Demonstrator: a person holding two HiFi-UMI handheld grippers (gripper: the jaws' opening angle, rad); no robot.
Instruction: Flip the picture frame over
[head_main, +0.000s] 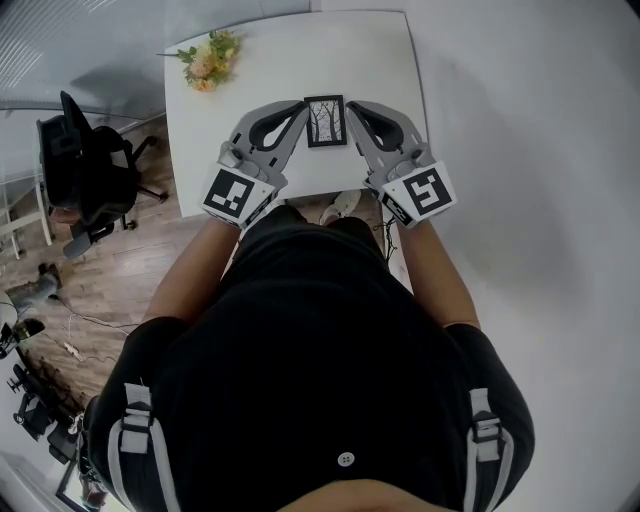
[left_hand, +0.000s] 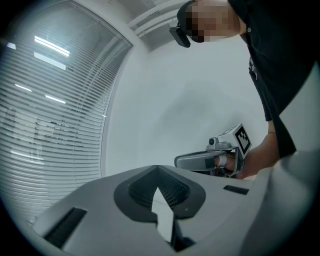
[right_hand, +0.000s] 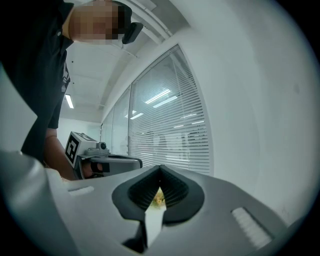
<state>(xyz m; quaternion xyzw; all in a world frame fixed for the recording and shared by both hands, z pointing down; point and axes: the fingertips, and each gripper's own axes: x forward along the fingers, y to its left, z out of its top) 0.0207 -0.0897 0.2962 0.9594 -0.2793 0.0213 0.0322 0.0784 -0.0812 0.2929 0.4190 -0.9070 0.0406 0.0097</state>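
A small black picture frame (head_main: 325, 121) lies on the white table (head_main: 280, 70) with its tree picture facing up. My left gripper (head_main: 303, 105) rests just left of the frame, and my right gripper (head_main: 351, 105) just right of it; both point across the table, tips near the frame's top corners. I cannot tell whether either one touches the frame. In the left gripper view the left gripper (left_hand: 158, 168) has its jaws meeting at the tip, shut on nothing. The right gripper (right_hand: 160, 167) looks the same in the right gripper view. Neither gripper view shows the frame.
A bunch of yellow and orange flowers (head_main: 208, 60) lies at the table's far left corner. A black office chair (head_main: 90, 170) stands on the wooden floor to the left. A white wall runs along the table's right side. Window blinds (left_hand: 45, 130) fill the far side.
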